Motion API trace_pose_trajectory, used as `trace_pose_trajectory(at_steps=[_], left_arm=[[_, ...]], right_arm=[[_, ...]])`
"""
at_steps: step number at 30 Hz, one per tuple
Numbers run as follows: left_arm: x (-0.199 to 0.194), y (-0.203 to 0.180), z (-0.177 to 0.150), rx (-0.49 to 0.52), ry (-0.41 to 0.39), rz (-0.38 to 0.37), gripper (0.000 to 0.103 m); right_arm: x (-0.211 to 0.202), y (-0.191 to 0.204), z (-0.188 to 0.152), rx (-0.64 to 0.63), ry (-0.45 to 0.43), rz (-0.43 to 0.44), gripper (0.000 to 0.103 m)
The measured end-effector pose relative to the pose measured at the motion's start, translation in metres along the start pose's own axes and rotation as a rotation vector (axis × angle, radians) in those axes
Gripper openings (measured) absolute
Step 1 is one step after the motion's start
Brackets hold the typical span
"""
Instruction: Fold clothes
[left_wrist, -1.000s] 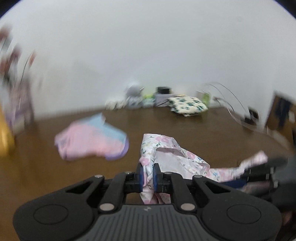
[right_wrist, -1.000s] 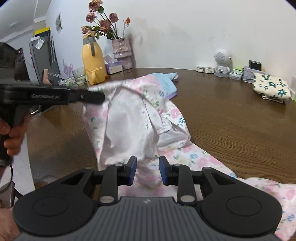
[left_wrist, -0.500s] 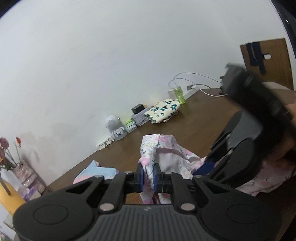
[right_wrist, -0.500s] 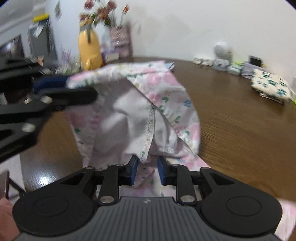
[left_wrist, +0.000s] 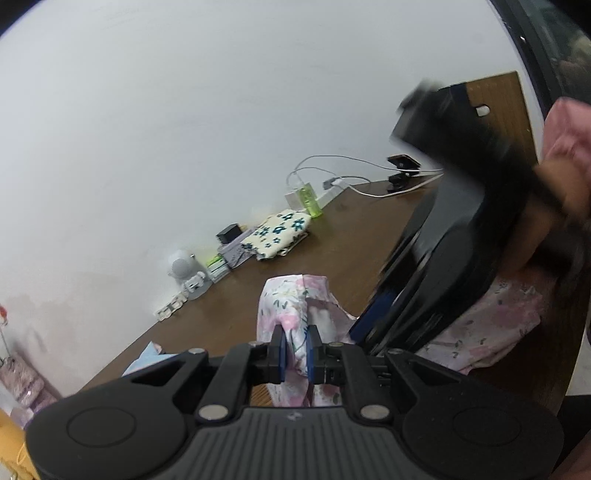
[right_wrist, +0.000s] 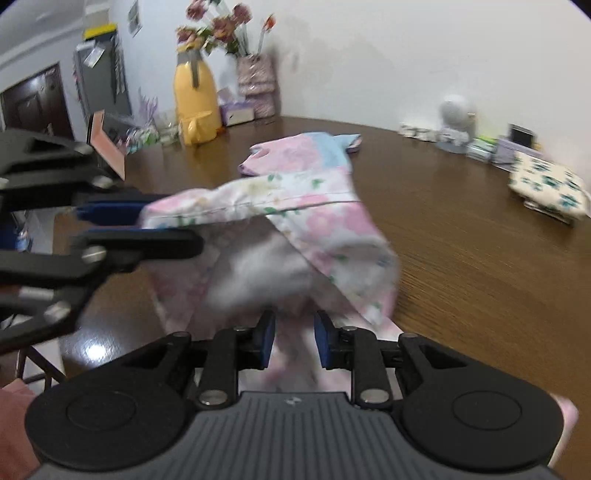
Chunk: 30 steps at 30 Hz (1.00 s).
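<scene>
A pink floral garment (right_wrist: 314, 221) hangs in the air above the brown table (right_wrist: 461, 240). My left gripper (left_wrist: 294, 345) is shut on one edge of it; it also shows at the left of the right wrist view (right_wrist: 140, 225). My right gripper (right_wrist: 294, 338) has its jaws apart, with the garment's cloth lying in the gap below. In the left wrist view it (left_wrist: 373, 325) shows as a large black body close on the right, partly hiding the garment (left_wrist: 295, 299).
A pink and blue folded garment (right_wrist: 306, 153) lies further back on the table. A cream floral folded cloth (right_wrist: 546, 188) sits at the far right. A yellow jug (right_wrist: 195, 107), a flower vase (right_wrist: 256, 86), a small white robot figure (right_wrist: 456, 122) and cables (left_wrist: 332, 173) stand along the wall.
My right gripper's jaws have spread wider than half a second ago. The garment has been lifted and pulled out sideways between the two grippers. My left gripper keeps its hold.
</scene>
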<state>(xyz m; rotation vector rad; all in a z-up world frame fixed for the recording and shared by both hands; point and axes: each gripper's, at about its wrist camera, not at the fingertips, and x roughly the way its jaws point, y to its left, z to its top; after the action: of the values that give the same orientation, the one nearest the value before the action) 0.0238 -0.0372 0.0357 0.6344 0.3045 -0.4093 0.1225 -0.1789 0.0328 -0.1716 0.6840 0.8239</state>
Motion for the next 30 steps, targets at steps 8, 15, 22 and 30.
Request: trace_pose_trajectory(at_steps=[8,15,22,30], left_arm=[[0.021,-0.028,-0.002,0.039,0.049,-0.075,0.01],[0.012,-0.019,-0.003,-0.021,0.053,-0.065,0.01],[-0.002,0.001,-0.006,-0.081,0.057,-0.037,0.01],[-0.006,0.023,-0.007,-0.197,0.064,-0.031,0.01]], right_arm=[[-0.033,-0.031,-0.017,0.068,-0.023,-0.103,0.023],[0.008,-0.03,0.002,-0.107,0.052,-0.128,0.023],[0.044,-0.006,0.023,-0.284,0.091,-0.014,0.023],[0.042,0.004,0.023,-0.248,0.108,0.147,0.023]])
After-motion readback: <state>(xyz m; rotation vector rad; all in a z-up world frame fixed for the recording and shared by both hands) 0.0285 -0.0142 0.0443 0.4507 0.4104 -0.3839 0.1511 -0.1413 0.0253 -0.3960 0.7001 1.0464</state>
